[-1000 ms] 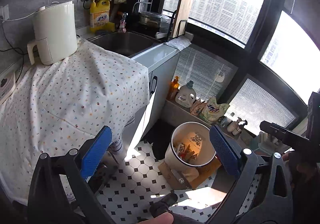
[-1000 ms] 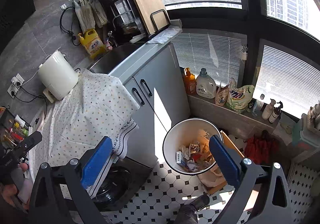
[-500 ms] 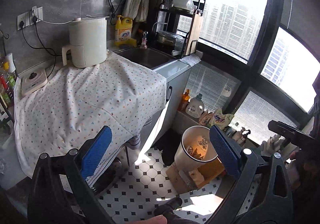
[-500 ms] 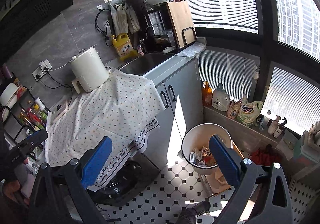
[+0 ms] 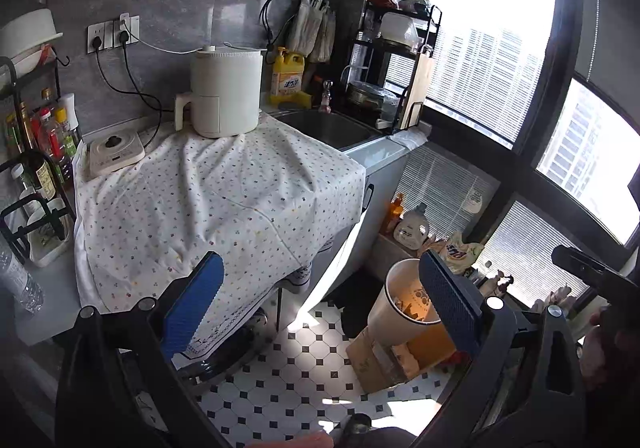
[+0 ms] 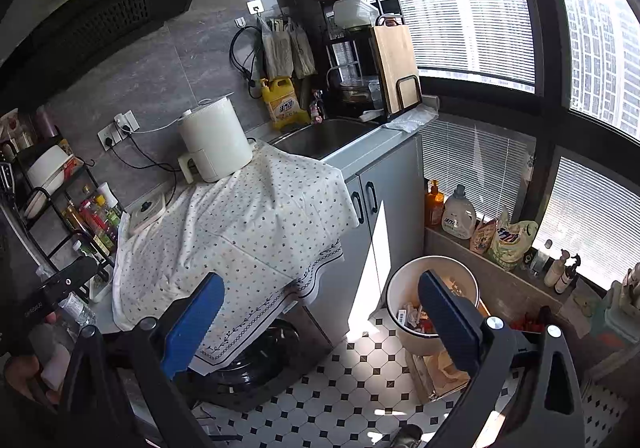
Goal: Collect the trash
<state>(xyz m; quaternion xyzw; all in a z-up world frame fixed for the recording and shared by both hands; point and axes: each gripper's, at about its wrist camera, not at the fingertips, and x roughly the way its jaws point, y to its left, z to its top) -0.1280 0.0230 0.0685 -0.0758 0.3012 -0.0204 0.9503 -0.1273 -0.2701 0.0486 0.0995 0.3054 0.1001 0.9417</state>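
Observation:
A white trash bin (image 6: 432, 300) with wrappers and scraps inside stands on the tiled floor by the window ledge; it also shows in the left wrist view (image 5: 400, 300). My left gripper (image 5: 320, 304) is open and empty, held high over the floor between the cloth-covered counter (image 5: 224, 199) and the bin. My right gripper (image 6: 320, 312) is open and empty, also well above the floor, with the bin behind its right finger. No loose trash shows on the cloth.
A white air fryer (image 5: 224, 91) sits at the back of the counter beside the sink (image 5: 328, 127). A bottle rack (image 5: 36, 151) stands at left. Detergent bottles (image 6: 458, 213) line the window ledge. Cardboard (image 5: 384, 356) lies by the bin.
Both grippers have pulled back and risen away from the bin and counter, so more of the kitchen shows. Both stay open and empty.

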